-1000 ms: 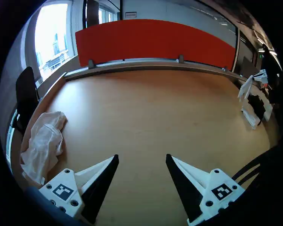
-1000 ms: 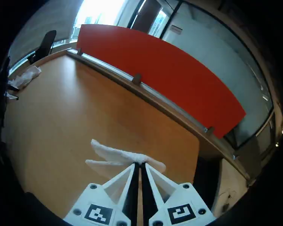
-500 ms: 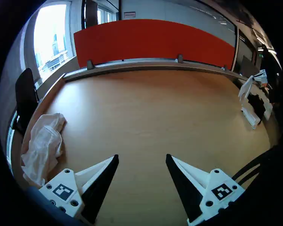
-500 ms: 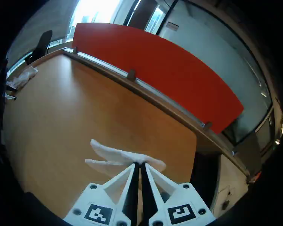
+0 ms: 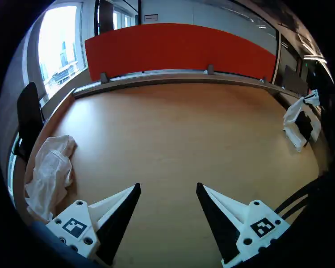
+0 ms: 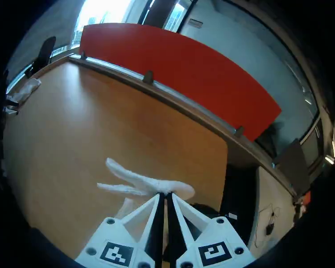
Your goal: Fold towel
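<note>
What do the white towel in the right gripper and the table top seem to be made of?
The white towel: soft cloth, probably terry cotton; it hangs in limp folds and looks fuzzy, matte. The table top: wood-look laminate or veneer; even light-brown grain, faint sheen.

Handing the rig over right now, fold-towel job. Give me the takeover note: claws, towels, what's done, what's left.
Left claw: open and empty, above the bare wooden table.
Right claw: shut on a bunched white towel, held near the table's edge.
Other item: a crumpled towel lies at the table's left edge in the left gripper view, apart from both claws.
Done: one towel gripped; no neat fold visible.
Left: probably spread the held towel flat on the table, fold it, then handle the crumpled one.
</note>
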`<state>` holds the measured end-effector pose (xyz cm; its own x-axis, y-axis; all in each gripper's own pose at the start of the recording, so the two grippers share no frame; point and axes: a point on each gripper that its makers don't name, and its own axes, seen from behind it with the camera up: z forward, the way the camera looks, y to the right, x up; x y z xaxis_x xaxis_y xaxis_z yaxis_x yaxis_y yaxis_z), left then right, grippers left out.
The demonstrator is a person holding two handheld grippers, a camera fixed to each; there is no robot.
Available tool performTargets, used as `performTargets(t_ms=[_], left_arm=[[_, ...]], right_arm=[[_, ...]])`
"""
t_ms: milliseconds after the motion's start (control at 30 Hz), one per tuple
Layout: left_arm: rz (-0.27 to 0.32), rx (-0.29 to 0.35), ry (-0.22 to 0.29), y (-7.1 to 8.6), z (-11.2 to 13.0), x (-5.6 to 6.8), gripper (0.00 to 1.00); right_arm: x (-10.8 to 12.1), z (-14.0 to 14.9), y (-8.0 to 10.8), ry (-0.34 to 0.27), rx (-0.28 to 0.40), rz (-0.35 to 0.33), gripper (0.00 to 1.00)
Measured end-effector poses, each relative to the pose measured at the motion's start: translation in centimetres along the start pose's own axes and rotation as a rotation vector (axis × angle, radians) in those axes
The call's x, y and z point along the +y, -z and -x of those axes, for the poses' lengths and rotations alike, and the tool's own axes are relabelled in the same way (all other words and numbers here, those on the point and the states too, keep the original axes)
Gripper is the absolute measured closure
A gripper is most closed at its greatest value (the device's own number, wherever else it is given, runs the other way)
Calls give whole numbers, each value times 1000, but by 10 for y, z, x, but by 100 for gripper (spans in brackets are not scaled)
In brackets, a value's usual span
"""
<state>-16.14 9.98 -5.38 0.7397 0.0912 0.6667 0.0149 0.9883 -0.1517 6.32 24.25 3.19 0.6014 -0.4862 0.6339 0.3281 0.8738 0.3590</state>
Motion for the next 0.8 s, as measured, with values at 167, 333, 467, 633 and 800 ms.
performTargets(t_ms=[167, 333, 467, 633, 800], left_arm=[[5, -1, -6, 1, 1, 4, 8], [10, -5, -9, 2, 3, 7, 8], [13, -6, -15, 3, 3, 9, 8], [12, -5, -18, 4, 4, 10, 8], [9, -4, -15, 6, 4, 8, 7]], right_arm=[[2, 41, 9, -43, -48, 11, 96], [-1, 75, 14, -91, -88, 13, 96], [-5, 93, 15, -121, -110, 9, 96], [-9, 109, 14, -137, -137, 4, 96], [-12, 125, 14, -149, -170, 4, 96]])
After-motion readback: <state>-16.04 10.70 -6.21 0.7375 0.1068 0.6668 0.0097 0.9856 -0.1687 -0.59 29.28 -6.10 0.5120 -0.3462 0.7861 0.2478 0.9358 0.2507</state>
